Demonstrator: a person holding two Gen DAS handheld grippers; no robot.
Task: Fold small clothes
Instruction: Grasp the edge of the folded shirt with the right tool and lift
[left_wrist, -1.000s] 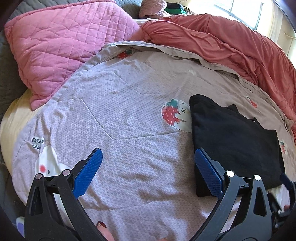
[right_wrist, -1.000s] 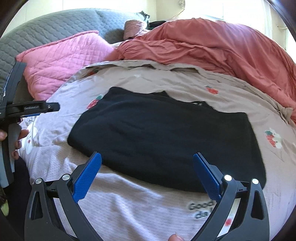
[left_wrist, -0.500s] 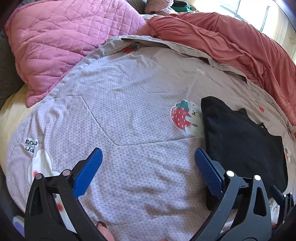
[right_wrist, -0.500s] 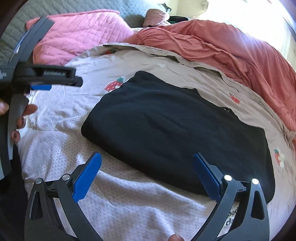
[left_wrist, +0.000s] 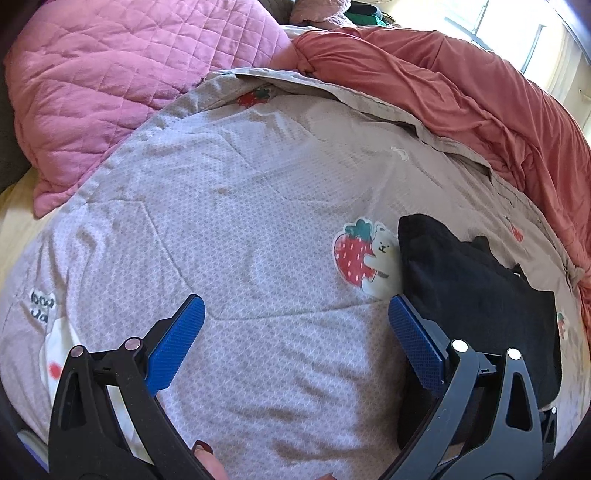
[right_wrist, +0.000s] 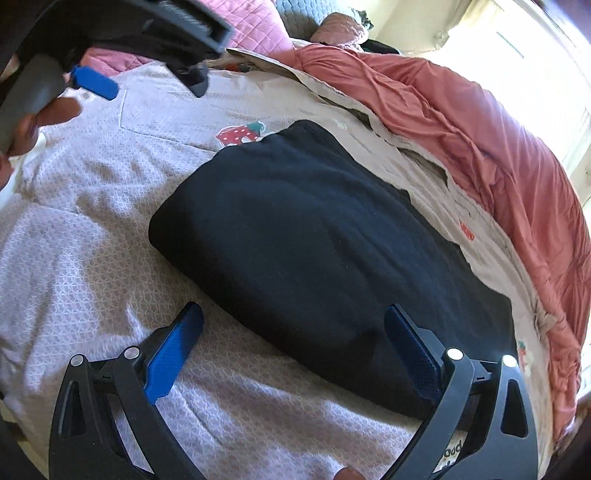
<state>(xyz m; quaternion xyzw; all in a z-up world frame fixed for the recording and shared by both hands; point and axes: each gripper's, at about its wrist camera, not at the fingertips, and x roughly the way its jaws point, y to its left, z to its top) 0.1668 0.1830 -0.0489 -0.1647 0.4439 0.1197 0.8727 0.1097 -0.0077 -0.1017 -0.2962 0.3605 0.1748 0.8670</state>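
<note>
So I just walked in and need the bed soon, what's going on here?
A person is folding small clothes on the bed with a handheld gripper in each hand. A black garment lies folded flat on the strawberry-print quilt. The right gripper is open just above its near edge, gripping nothing. The left gripper is also open, off to the garment's left over bare quilt. A pink pillow and a rumpled coral blanket sit further back.
</note>
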